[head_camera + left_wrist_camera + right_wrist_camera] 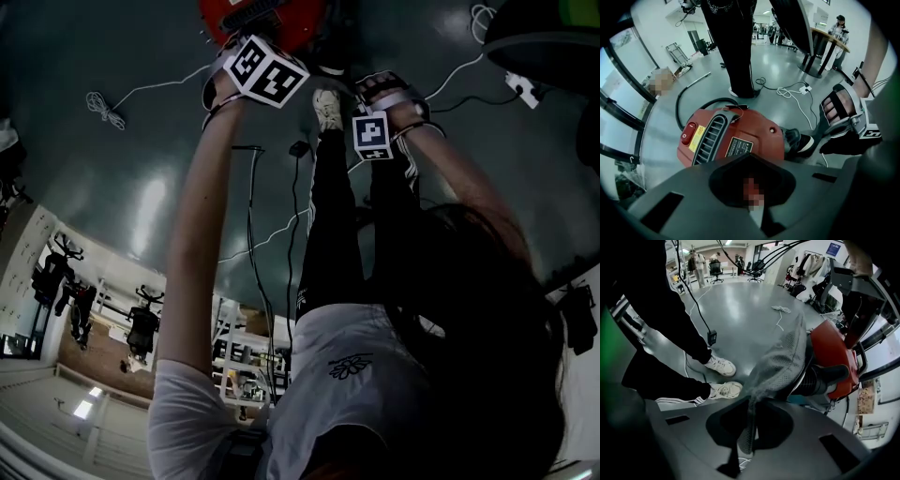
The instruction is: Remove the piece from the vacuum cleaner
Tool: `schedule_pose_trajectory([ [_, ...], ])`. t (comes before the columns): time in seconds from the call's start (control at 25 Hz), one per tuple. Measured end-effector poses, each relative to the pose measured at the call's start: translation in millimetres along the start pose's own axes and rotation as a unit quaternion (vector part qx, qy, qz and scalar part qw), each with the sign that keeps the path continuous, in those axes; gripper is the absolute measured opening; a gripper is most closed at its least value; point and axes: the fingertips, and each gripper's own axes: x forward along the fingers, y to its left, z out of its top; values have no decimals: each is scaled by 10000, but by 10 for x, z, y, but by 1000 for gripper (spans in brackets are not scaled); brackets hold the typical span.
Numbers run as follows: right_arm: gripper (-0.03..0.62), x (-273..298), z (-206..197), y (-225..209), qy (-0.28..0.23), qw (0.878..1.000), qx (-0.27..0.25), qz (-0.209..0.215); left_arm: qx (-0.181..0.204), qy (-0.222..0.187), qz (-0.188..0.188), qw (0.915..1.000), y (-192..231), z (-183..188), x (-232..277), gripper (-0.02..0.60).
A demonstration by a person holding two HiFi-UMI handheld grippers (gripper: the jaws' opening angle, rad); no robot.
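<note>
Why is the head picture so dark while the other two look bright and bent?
Head view: underexposed and dim, with pale glare streaks on the glossy floor. Left gripper view: bright, fisheye-bent, black corners, vacuum cleaner sharp. Right gripper view: same bending, and the grey mesh bag blurs near the lens.

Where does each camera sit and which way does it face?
Head view: on the person's head, facing down at the red plastic vacuum cleaner; both arms and legs show.
Left gripper view: on the left gripper, facing the vacuum cleaner's vented top; the right hand shows.
Right gripper view: on the right gripper, facing its jaws, shut on the grey mesh fabric bag; legs show.
All share the vacuum cleaner.
</note>
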Motion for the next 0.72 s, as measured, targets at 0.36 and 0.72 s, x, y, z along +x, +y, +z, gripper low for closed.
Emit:
schedule_pose_trajectory([
  [0.36, 25, 77, 144, 1116, 63, 9816, -866, 1700, 137, 240, 9, 9996, 41, -71, 82, 2],
  [0.72, 25, -26, 34, 1125, 62, 9670, 2018, 1554, -172, -130, 189, 9996, 63, 1, -27, 2],
])
